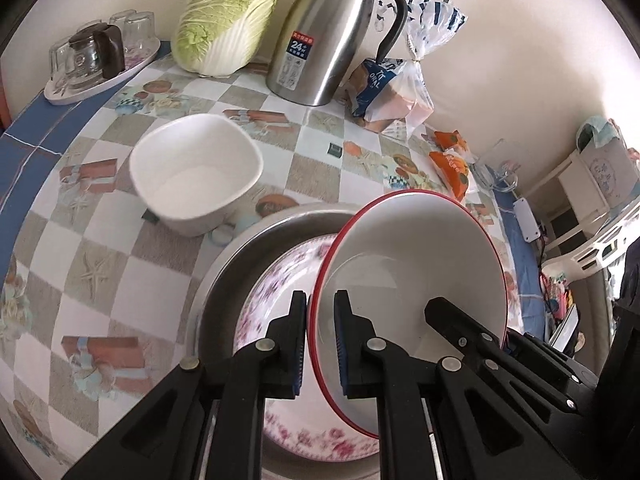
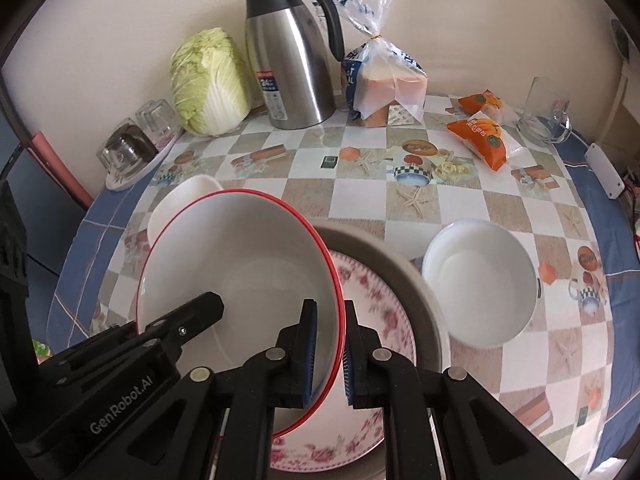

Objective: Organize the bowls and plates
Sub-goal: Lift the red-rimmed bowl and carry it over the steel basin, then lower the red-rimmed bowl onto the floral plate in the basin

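While your left gripper [image 1: 321, 344] and your right gripper [image 2: 330, 354] each pinch opposite sides of its rim, the red-rimmed bowl [image 1: 416, 264] hangs tilted and empty above the floral plate [image 1: 280, 280]. That plate lies inside the metal basin [image 1: 240, 256], your landmark here. Left of the basin stands a square white bowl [image 1: 196, 172], empty. Right of the basin sits a round white bowl [image 2: 480, 284], also empty, its rim just beside the basin's edge. Beyond the basin, against the wall, stand a steel thermos jug [image 2: 292, 64], a napa cabbage [image 2: 208, 84] and a bagged bread loaf [image 2: 384, 84].
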Action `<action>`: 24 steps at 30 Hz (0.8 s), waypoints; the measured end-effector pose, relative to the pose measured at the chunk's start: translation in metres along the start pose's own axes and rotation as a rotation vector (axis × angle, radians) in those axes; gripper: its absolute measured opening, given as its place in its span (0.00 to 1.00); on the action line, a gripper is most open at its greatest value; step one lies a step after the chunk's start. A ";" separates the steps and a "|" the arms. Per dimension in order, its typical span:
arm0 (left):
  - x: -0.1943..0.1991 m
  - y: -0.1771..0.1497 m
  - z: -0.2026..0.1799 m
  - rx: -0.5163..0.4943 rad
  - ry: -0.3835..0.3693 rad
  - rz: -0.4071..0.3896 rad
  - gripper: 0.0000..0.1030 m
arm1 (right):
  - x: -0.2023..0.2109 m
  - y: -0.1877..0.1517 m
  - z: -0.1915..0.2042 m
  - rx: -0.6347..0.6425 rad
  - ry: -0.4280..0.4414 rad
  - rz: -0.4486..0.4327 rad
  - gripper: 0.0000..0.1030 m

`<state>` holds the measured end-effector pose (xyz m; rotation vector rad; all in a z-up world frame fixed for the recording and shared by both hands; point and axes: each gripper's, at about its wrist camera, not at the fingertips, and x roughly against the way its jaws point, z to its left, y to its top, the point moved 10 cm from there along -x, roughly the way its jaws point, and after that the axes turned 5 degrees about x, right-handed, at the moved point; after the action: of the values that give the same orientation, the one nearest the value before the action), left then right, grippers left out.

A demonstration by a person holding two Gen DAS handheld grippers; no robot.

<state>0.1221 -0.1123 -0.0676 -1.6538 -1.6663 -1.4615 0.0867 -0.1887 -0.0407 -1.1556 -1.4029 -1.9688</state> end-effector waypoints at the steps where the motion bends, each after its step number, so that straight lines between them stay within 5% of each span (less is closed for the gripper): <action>1: 0.002 -0.001 0.002 0.001 0.003 -0.004 0.11 | 0.000 -0.004 0.002 -0.005 0.003 0.000 0.12; 24: 0.010 -0.012 0.010 -0.006 0.002 -0.021 0.12 | 0.004 -0.022 0.012 -0.043 0.022 -0.020 0.12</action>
<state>0.1129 -0.0963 -0.0684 -1.6425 -1.6848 -1.4783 0.0720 -0.1684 -0.0475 -1.1401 -1.3724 -2.0290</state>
